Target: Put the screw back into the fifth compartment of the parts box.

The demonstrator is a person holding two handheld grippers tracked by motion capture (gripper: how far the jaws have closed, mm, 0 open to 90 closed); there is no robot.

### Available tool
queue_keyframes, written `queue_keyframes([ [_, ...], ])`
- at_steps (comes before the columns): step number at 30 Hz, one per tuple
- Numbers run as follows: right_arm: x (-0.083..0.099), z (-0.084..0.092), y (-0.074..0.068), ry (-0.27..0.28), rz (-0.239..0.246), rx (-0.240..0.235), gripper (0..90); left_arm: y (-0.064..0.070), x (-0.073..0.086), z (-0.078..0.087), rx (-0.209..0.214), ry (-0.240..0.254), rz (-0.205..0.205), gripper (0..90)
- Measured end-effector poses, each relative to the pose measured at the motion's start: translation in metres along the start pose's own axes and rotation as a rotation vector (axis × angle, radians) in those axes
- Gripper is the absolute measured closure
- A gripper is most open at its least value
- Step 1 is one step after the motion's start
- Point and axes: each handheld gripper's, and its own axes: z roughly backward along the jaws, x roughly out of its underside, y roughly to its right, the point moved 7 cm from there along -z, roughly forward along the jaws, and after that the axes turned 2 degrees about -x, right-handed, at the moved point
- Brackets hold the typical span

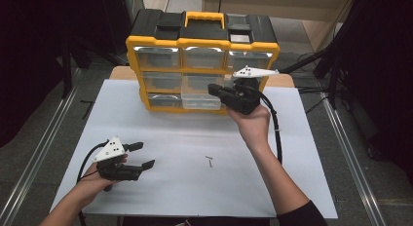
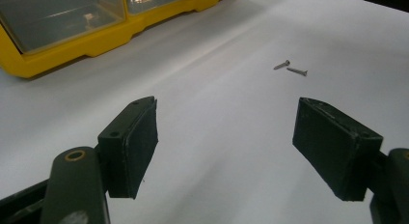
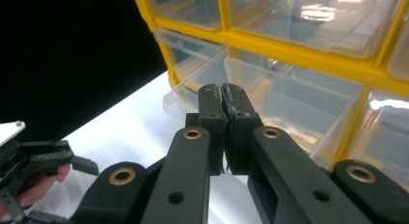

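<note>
A yellow and black organizer [image 1: 202, 41] with clear drawers stands at the back of the white table [image 1: 170, 187]. Its bottom middle drawer [image 1: 200, 102] is pulled out. My right gripper [image 1: 213, 88] hovers just over that drawer's right side, jaws shut. In the right gripper view its pads [image 3: 236, 101] press together above the open drawer [image 3: 284, 96], and nothing shows between them. My left gripper [image 1: 144, 154] rests low at the table's front left, open and empty. Two small screws [image 1: 209, 160] lie loose on the table; in the left gripper view the screws [image 2: 290, 68] lie beyond the open gripper [image 2: 226, 137].
The organizer [image 2: 91, 43] takes up the table's back edge. Black cables trail from both grippers. Dark stands and metal rails flank the table on both sides. The left gripper [image 3: 79, 162] and a hand appear low left in the right gripper view.
</note>
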Motion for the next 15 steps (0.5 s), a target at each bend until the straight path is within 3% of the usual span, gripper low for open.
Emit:
queue_keyframes([
  [15, -0.021, -0.015, 0.009, 0.010, 0.010, 0.053, 89.0, 0.000, 0.000, 0.001, 0.004, -0.001, 0.003, 24.1],
])
